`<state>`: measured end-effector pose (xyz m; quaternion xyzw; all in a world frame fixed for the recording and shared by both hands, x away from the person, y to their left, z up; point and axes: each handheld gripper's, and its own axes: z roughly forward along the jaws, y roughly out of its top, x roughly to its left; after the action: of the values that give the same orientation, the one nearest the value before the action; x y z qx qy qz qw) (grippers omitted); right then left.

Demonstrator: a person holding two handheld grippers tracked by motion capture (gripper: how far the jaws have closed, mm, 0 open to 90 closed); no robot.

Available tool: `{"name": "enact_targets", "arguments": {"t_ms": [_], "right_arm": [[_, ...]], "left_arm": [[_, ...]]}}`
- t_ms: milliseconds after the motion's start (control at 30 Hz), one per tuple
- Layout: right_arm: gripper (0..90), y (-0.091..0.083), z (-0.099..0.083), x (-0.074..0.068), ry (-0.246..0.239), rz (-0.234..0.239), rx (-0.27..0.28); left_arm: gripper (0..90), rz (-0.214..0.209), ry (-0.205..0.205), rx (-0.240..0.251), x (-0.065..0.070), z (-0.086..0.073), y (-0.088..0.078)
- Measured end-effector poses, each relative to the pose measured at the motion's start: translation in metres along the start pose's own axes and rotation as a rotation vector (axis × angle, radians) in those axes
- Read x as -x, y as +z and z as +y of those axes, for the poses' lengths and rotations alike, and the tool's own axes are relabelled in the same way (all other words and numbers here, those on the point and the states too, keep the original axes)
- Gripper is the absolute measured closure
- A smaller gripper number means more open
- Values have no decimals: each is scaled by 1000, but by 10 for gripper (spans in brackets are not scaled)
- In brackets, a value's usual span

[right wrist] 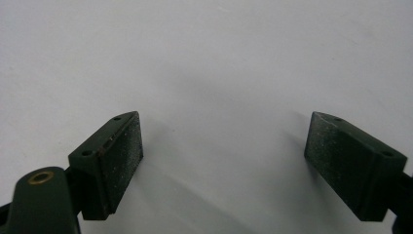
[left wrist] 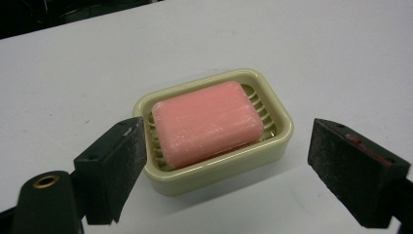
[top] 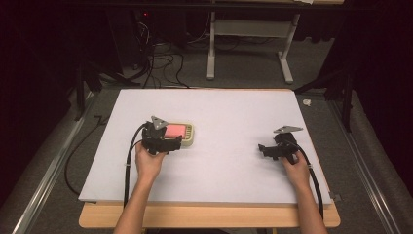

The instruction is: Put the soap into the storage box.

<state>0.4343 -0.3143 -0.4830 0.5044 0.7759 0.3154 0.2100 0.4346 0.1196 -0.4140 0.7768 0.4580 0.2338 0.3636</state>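
Grasping has not begun: the left gripper hovers, jaws apart, just near of the cream plastic soap dish holding a pink soap bar. The right gripper waits, jaws apart, over bare white table at the right.

A lab-like recording room: white-topped table, dark curtains, floor cables, metal stand.

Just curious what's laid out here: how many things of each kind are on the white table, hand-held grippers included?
Pink soap bar: 1
Cream soap dish: 1
Black grippers: 2, left gripper, right gripper
Total: 4
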Motion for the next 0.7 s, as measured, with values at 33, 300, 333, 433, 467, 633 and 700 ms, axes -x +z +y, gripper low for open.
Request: {"name": "enact_targets", "arguments": {"t_ms": [33,300,333,433,467,633,700], "right_arm": [[145,0,0,0,0,0,0],[146,0,0,0,-2,0,0],[146,0,0,0,0,0,0],[145,0,0,0,-1,0,0],[145,0,0,0,-1,0,0],[146,0,0,0,0,0,0],[146,0,0,0,-1,0,-2]], "left_arm": [[152,2,2,5,0,0,-2],[151,-5,-5,24,-1,-2,-9],[152,-3,-7,26,-1,-3,-9],[152,-3,-19,27,-4,-6,-11],[152,-2,-22,27,-5,-7,-12],[153,7,-29,45,-5,-11,-16],[152,9,-30,42,-6,-12,-17]]}}
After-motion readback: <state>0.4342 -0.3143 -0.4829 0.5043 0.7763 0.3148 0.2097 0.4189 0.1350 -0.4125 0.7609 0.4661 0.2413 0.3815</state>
